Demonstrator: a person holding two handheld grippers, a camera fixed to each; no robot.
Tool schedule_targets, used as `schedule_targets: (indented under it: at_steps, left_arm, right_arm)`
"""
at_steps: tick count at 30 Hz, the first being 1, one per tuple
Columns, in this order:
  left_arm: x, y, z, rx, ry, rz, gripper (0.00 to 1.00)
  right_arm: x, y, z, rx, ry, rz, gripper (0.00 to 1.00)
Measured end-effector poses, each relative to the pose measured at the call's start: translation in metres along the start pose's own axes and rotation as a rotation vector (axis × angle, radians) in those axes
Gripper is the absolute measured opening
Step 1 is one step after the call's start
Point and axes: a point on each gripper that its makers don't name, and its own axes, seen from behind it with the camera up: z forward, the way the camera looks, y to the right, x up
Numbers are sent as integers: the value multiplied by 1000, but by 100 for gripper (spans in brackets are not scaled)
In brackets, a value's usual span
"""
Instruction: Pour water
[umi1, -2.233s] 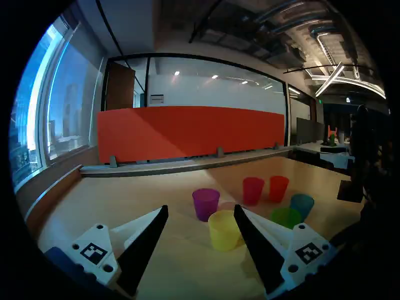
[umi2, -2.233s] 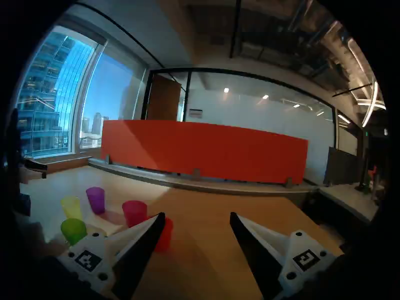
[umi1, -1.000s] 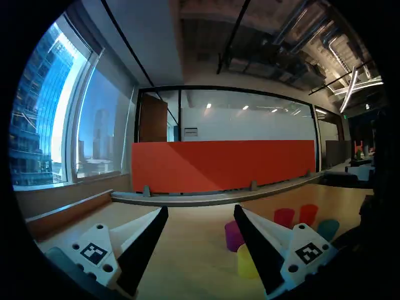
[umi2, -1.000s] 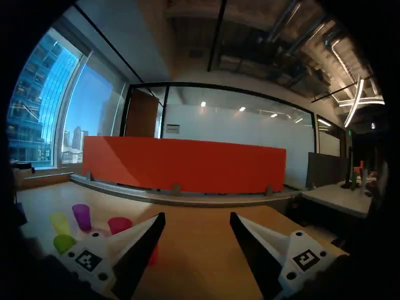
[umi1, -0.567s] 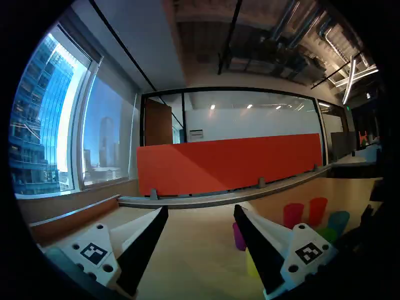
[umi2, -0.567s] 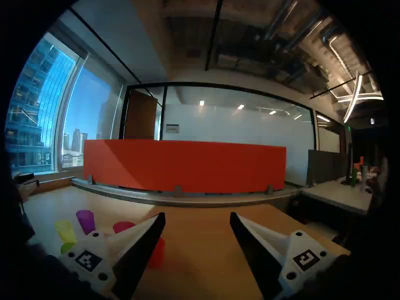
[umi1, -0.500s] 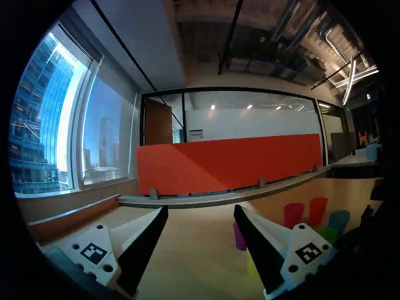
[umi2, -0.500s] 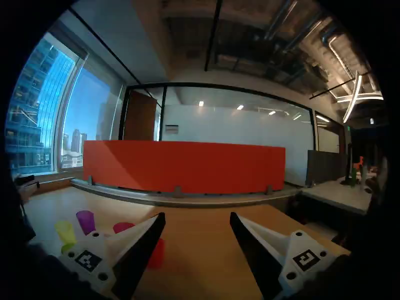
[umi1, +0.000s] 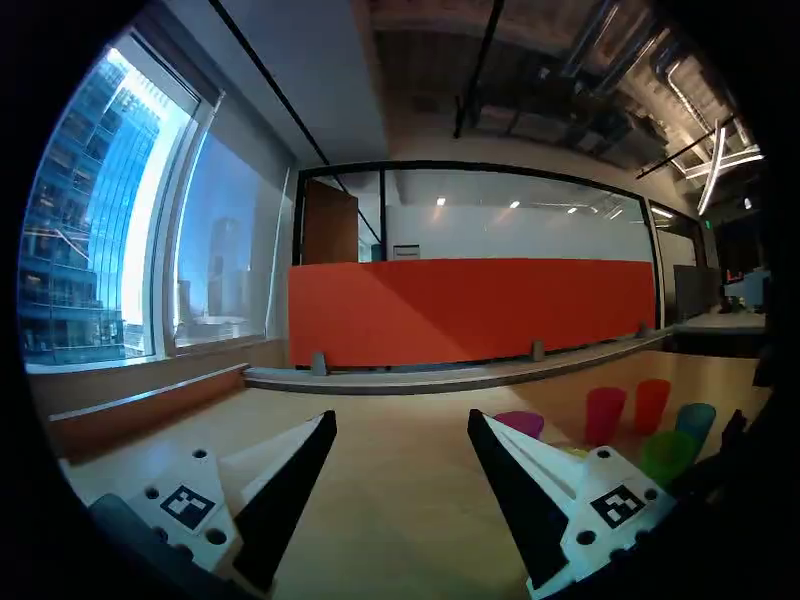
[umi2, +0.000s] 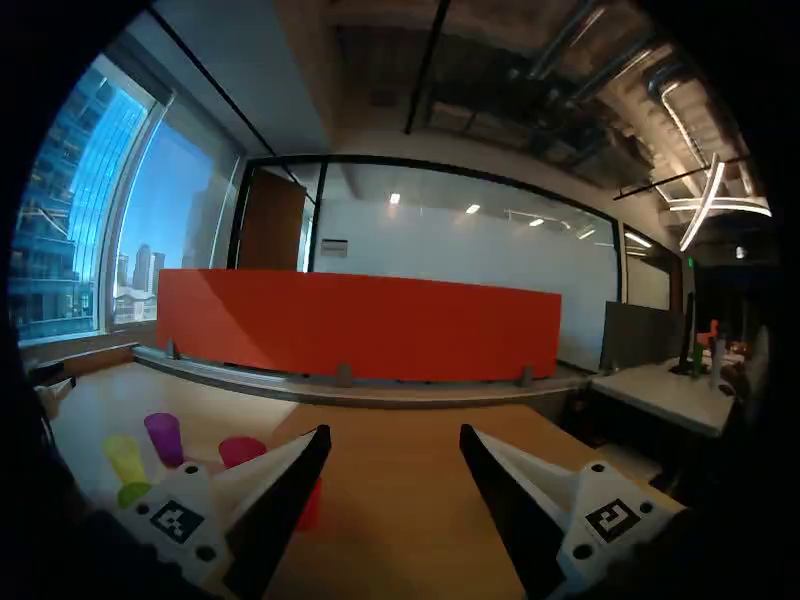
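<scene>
1. My left gripper (umi1: 400, 415) has its fingers spread wide with nothing between them. It points toward the orange partition (umi1: 470, 310) across the wooden table (umi1: 400, 520).
2. My right gripper (umi2: 393, 430) is also spread wide and empty, facing that partition.
3. The purple cup (umi1: 520, 423), pink cup (umi1: 604, 415), red cup (umi1: 652, 405), teal cup (umi1: 695, 423) and green cup (umi1: 667, 455) cluster on the partition's near side, well apart from it.
4. In the right gripper view, the yellow cup (umi2: 125, 458) stands just beside the purple one.
5. Every cup stands upright, long axis vertical, mouth up.
</scene>
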Motion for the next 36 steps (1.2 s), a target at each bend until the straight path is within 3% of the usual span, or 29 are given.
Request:
schedule_targets:
  at_steps: [15,36]
  left_arm:
    - [-15,-7,1,14,-26,-42,98]
    - [-28,-7,5,15,-74,-21,98]
  right_arm:
    - [9,-13,-3,20,14,-15,100]
    - [12,-13,-6,19,26,-12,100]
